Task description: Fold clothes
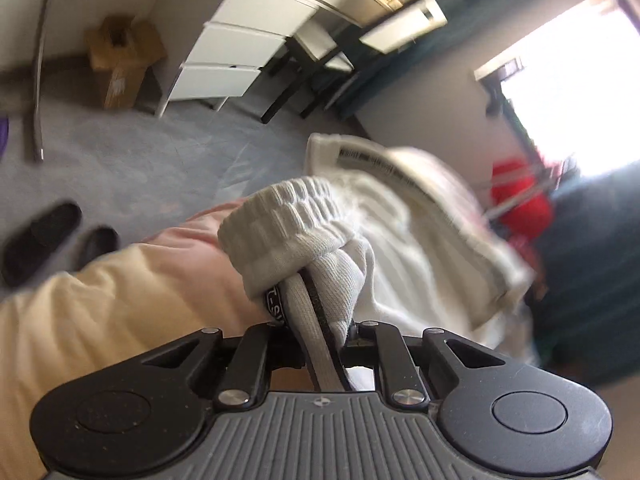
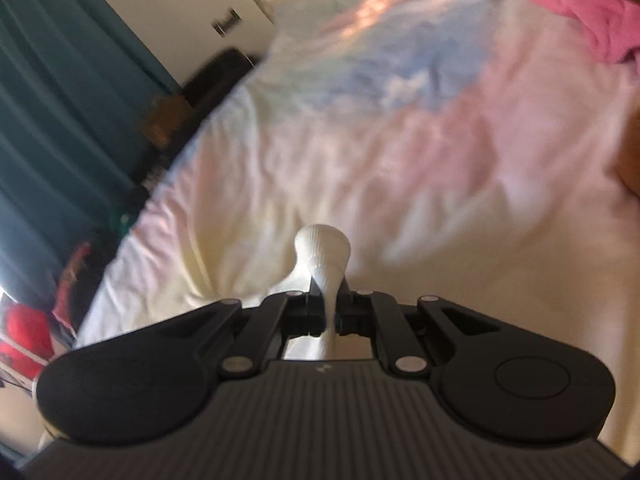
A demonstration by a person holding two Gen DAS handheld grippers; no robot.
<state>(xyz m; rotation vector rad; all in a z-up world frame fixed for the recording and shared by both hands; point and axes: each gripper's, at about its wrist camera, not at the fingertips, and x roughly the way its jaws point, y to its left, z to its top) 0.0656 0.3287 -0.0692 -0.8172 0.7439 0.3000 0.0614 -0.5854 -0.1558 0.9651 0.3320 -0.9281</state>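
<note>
The left gripper (image 1: pixel 320 312) has its jaws closed tight on a bunched white ribbed cuff (image 1: pixel 288 224) of the garment, the knit puckered where it is pinched and flaring into a thick rounded band just beyond the fingers. From that cuff a pale yellow-to-pink sleeve (image 1: pixel 120 280) runs off to the left, and white ribbed cloth (image 1: pixel 416 248) with a printed label strip spreads to the right of it. The right gripper (image 2: pixel 326 280) is likewise clamped shut on a thin gathered fold of cream fabric (image 2: pixel 322 248), which bulges into a small knob just past the jaws. Beyond that knob the pastel tie-dye garment (image 2: pixel 380 140) spreads wide, blurred, creased, washed in cream, pink and pale blue. A bright pink cloth (image 2: pixel 580 8) lies at its far right edge, teal curtains (image 2: pixel 60 100) to its left.
</note>
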